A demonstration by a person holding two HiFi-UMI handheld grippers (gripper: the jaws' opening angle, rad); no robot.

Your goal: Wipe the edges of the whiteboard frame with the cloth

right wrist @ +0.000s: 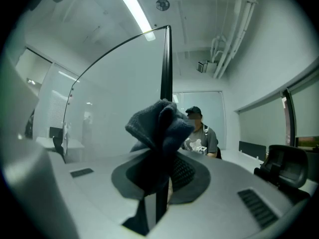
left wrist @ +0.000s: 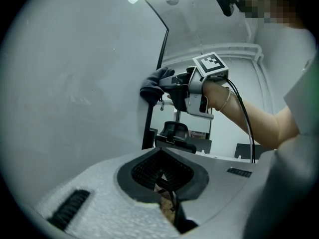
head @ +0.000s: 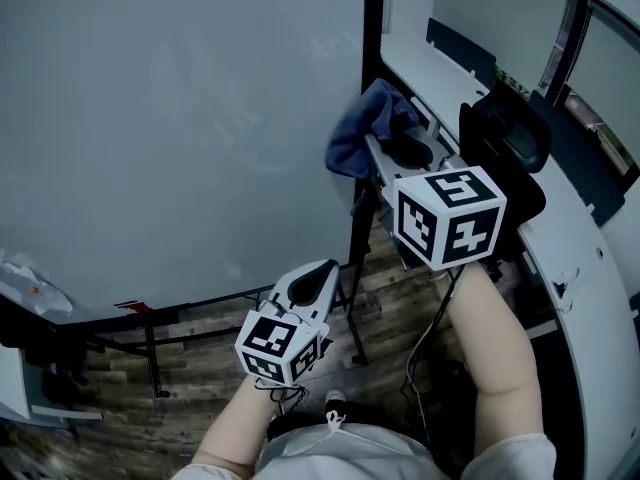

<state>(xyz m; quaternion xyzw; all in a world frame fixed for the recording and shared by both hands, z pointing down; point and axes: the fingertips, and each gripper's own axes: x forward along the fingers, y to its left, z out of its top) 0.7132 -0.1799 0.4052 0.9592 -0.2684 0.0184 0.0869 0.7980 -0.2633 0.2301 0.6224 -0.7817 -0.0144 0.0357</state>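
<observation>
Whiteboard frame (head: pixel 372 28) edge, blue cloth (head: pixel 358 136) against it within right claw (right wrist: pixel 160 177).

Bunched blue cloth (head: pixel 362 133) against black frame (head: pixel 373 28)

Dark blue cloth (head: pixel 360 138), black frame (head: pixel 372 28), pale grey whiteboard (head: pixel 180 118), black-and-white patterned marker cubes (head: pixel 450 218), brown wood-grain floor (head: pixel 200 368).

The cloth (right wrist: pixel 159 126) is soft, nubbly and matt. The whiteboard (head: pixel 180 118) is smooth with a faint sheen; its frame (head: pixel 372 28) is matt black, metal by the look of it. The floor (head: pixel 200 363) shows worn wood-grain planks. The left gripper (left wrist: pixel 160 153) and right gripper (right wrist: pixel 164 158) have pale, grainy matt plastic shells; their fingers (left wrist: pixel 144 171) have a dark ribbed lining.
</observation>
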